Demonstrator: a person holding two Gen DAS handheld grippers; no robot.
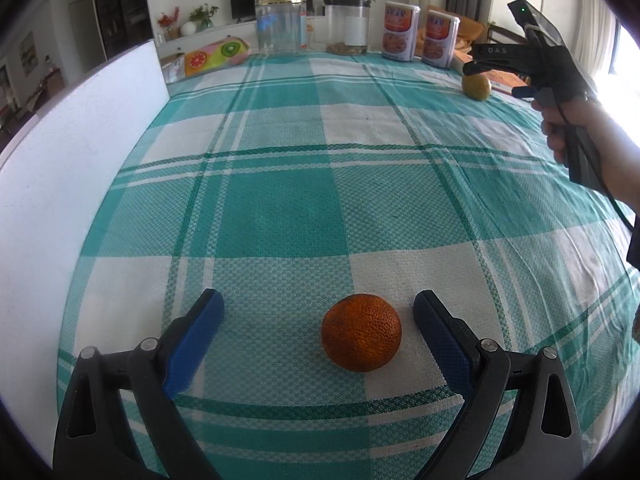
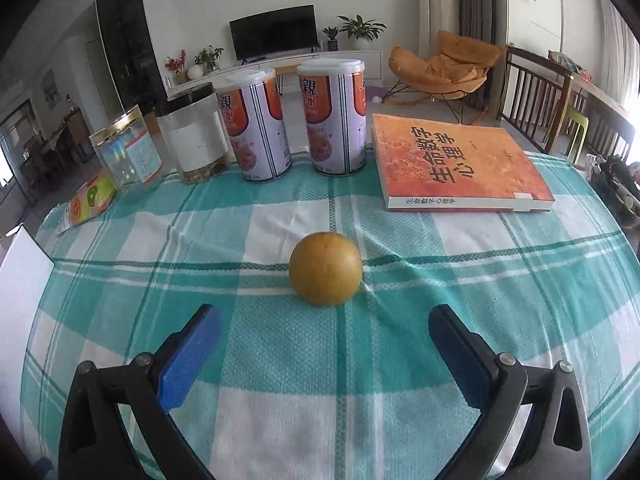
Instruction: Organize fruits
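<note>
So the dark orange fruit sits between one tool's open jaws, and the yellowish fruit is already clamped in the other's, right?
Not quite. The right wrist view shows the yellowish fruit lying free on the checked cloth, ahead of the right gripper, jaws open. The dark orange fruit does sit between the left gripper jaws.

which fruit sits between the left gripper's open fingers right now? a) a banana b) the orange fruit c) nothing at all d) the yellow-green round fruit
b: in the left wrist view the orange fruit lies on the checked cloth between the open pads of the left gripper, not touched by either.
</note>
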